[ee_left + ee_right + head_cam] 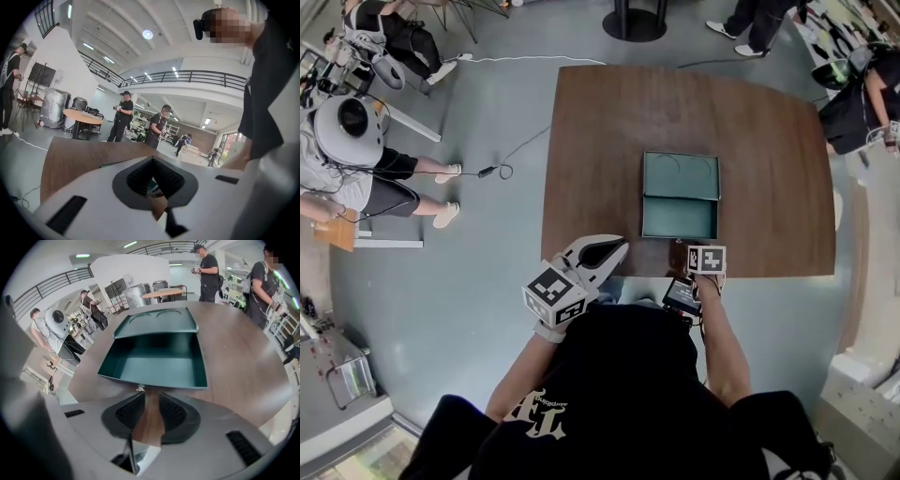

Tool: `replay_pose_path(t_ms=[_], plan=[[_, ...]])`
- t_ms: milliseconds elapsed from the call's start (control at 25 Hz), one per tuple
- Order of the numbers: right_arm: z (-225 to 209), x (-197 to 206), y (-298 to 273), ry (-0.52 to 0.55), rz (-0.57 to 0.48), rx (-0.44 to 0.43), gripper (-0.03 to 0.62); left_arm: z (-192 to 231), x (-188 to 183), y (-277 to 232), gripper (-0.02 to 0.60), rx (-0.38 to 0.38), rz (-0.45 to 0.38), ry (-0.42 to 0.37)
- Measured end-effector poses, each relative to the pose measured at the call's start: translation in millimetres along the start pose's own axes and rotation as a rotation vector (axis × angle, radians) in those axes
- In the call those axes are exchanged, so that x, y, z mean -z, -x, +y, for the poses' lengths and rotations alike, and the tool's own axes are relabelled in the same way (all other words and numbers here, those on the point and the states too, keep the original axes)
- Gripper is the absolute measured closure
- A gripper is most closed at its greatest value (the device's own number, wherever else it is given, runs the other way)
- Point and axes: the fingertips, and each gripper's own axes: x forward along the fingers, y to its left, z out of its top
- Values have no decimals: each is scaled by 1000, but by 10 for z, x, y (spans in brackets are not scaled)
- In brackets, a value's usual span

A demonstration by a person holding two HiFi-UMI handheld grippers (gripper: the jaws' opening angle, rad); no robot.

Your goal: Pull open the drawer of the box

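Lying pulled out toward the near edge of the brown wooden table [600,141], the dark green metal box [681,175] drawer [157,362] is facing the right gripper [151,397], whose empty jaws are hovering slightly parted just short of its small pull [139,388], while the left gripper [617,247] is idling closed, likely unneeded.

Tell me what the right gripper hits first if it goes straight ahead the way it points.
Most likely the small pull on the front of the open teal drawer, just beyond the right gripper's parted fingers. Nothing else shows in that line, though the gap is hard to judge.
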Motion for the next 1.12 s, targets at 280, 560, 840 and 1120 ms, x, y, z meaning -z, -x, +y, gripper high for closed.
replay_pose_path(t_ms=[280,560,840,1120], plan=[[-183,-120,344,-23,-154,-83,522,-204,120,-96,575,7,15,3],[-84,-290,722,100,-265,-82,543,-351,165,-96,575,12,20,-4],[10,-380,1030,134,-336,-101,590,-489,196,-145,575,18,19,-14],[84,-405,1389,154,-402,-115,605,-655,198,-213,575,38,17,-26]])
